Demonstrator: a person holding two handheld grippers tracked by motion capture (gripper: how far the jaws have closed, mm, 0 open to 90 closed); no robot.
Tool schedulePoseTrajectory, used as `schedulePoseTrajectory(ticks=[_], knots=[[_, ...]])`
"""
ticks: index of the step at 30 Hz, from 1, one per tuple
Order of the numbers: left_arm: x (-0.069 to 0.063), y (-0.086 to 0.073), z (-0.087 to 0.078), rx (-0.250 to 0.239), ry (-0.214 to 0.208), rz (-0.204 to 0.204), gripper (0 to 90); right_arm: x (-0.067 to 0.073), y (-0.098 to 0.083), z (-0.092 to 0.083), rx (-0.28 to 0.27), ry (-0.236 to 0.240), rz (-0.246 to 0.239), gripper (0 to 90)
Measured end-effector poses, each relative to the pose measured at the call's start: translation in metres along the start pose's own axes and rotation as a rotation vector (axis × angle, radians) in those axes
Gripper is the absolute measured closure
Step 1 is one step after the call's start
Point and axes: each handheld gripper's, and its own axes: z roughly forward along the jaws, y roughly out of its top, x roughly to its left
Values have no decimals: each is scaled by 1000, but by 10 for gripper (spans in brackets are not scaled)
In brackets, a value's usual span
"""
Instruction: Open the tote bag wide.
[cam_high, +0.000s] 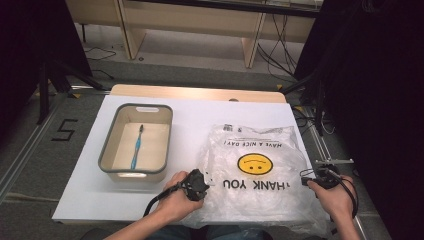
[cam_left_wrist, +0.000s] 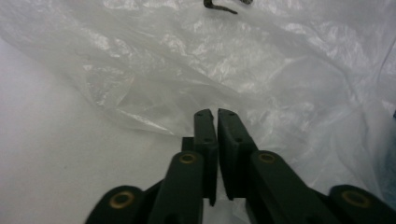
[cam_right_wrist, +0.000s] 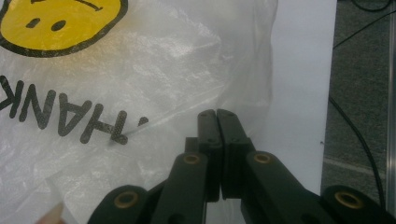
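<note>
- Lying flat on the right half of the white table (cam_high: 90, 195), the thin clear plastic bag with a yellow smiley face and "THANK YOU" print (cam_high: 255, 170) reaches my near edge.
- My left gripper (cam_left_wrist: 216, 113) has its jaws pinched together on the bag's crinkled left edge.
- My right gripper (cam_right_wrist: 216, 113) is clamped on the bag's right edge.
- Left of the bag sits a grey-rimmed beige rectangular tub (cam_high: 165, 150), a blue toothbrush (cam_high: 136, 147) inside.

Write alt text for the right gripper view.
The right claw, jaws closed, pinches the edge of a clear plastic bag on a white table. The bag shows a yellow smiley face and black lettering.
</note>
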Motion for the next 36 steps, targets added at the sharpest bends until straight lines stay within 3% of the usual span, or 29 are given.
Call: schedulePoseTrajectory(ticks=[1, 2, 3, 4, 7, 14, 15, 18, 19, 20, 21, 25, 31, 36], knots=[[3, 2, -1, -18, 4, -31, 889, 1, 1, 0, -1, 6, 8, 900], [3, 2, -1, -18, 4, -31, 890, 1, 1, 0, -1, 6, 8, 900], [8, 6, -3, -36, 42, -30, 891, 2, 1, -1, -12, 11, 14, 900], [8, 6, -3, -36, 42, -30, 891, 2, 2, -1, -16, 12, 15, 900], [19, 15, -7, -67, 96, -44, 892, 2, 2, -1, -32, 26, 25, 900], [41, 31, -10, -100, 154, -81, 892, 5, 5, -3, -83, 48, 61, 900], [48, 37, -10, -106, 163, -100, 892, 6, 5, -2, -91, 53, 68, 900], [53, 43, -11, -115, 179, -119, 892, 8, 8, 0, -106, 60, 79, 900], [59, 48, -9, -130, 202, -149, 892, 9, 9, 0, -110, 62, 84, 900], [59, 48, -9, -130, 202, -149, 892, 10, 10, 1, -118, 63, 85, 900], [66, 52, -6, -128, 236, -163, 892, 11, 11, 1, -121, 64, 85, 900], [80, 60, 0, -117, 279, -193, 892, 17, 13, 5, -132, 82, 96, 900], [96, 66, 7, -122, 323, -233, 886, 22, 12, 10, -122, 106, 98, 898], [103, 68, 10, -130, 351, -243, 849, 28, 11, 12, -116, 121, 94, 893]])
